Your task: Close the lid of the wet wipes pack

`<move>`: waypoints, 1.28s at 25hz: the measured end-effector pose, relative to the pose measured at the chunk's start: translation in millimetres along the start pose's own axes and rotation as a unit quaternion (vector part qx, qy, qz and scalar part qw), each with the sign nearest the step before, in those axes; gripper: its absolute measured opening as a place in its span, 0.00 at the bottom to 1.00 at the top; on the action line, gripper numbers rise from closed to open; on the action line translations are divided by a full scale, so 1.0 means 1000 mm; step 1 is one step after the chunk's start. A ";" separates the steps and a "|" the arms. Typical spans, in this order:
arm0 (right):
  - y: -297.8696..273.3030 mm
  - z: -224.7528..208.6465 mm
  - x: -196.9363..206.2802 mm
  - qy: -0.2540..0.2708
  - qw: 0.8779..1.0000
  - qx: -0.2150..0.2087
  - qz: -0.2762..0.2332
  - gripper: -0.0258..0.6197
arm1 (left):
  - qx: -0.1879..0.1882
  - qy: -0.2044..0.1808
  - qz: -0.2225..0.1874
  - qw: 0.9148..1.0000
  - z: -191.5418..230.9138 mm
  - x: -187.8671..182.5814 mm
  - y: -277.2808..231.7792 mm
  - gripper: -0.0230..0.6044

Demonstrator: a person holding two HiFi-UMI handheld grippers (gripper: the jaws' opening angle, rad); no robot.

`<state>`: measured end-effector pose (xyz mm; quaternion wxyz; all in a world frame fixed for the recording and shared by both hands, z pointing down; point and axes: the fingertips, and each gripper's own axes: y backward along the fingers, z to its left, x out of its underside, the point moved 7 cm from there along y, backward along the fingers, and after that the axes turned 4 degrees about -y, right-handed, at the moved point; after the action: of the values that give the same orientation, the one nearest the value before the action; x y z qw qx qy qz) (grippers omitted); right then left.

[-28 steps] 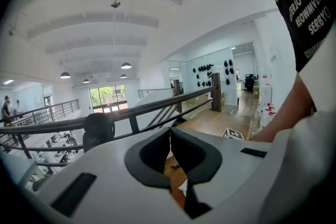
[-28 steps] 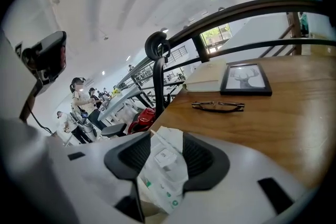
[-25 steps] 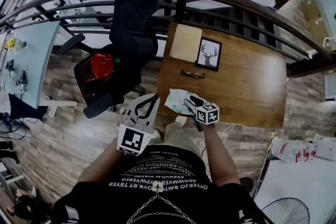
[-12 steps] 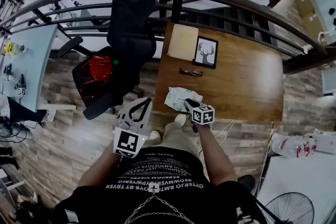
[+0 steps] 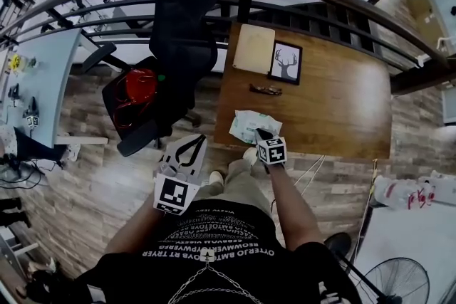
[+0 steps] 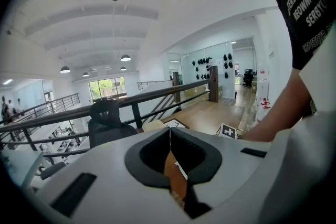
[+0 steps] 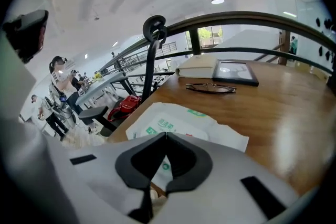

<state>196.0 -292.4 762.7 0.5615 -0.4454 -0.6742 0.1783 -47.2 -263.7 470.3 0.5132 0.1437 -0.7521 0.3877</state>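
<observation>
Both grippers empty | left gripper (image 5: 192,144) fingers together, off the table (image 5: 335,103) | right gripper (image 5: 261,134) fingers just closing shut (holding nothing) over wipes pack (image 5: 249,126) at table's near edge | closing press seems left to do

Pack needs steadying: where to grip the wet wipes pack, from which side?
Probably the thin end seam of the wet wipes pack, coming in low along the table from that end: it lies flat and broad, only the seam sticks out.
</observation>
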 end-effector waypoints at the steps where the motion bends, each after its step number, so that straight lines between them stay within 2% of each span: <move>1: -0.001 0.001 0.000 0.007 1.000 0.006 -0.001 0.07 | 0.001 0.000 0.002 1.000 0.000 0.002 0.000 0.08; 6: -0.003 0.008 0.003 0.049 0.998 0.035 -0.015 0.07 | 0.011 0.002 0.012 1.000 -0.005 0.012 -0.003 0.08; 12: -0.004 0.001 0.002 0.087 0.994 0.016 -0.070 0.07 | 0.021 -0.010 0.019 1.000 -0.009 0.012 -0.009 0.08; 16: -0.010 -0.004 -0.005 0.060 0.997 -0.020 -0.055 0.07 | 0.018 -0.012 0.014 1.000 -0.005 0.009 -0.009 0.08; 18: -0.003 -0.004 -0.007 0.045 0.998 -0.023 -0.042 0.07 | 0.024 -0.009 0.006 1.000 -0.007 0.004 -0.011 0.08; 21: 0.025 0.001 -0.011 0.023 0.997 -0.002 -0.071 0.07 | 0.031 -0.002 -0.010 0.999 -0.007 -0.006 -0.010 0.08; 26: 0.087 0.009 -0.021 -0.010 0.991 0.032 -0.128 0.06 | 0.019 -0.007 -0.047 0.999 -0.004 -0.028 -0.004 0.08; 29: 0.126 0.013 -0.037 0.003 0.986 0.045 -0.162 0.06 | 0.009 -0.005 -0.067 0.998 -0.003 -0.039 -0.002 0.08; 32: 0.166 0.029 -0.061 0.041 0.980 0.052 -0.189 0.06 | -0.005 -0.007 -0.079 0.997 0.000 -0.047 0.007 0.08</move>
<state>233.8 -244.4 594.5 0.6346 -0.2872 -0.7123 0.0859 -30.9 -267.7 425.6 0.5375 0.2028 -0.7440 0.3413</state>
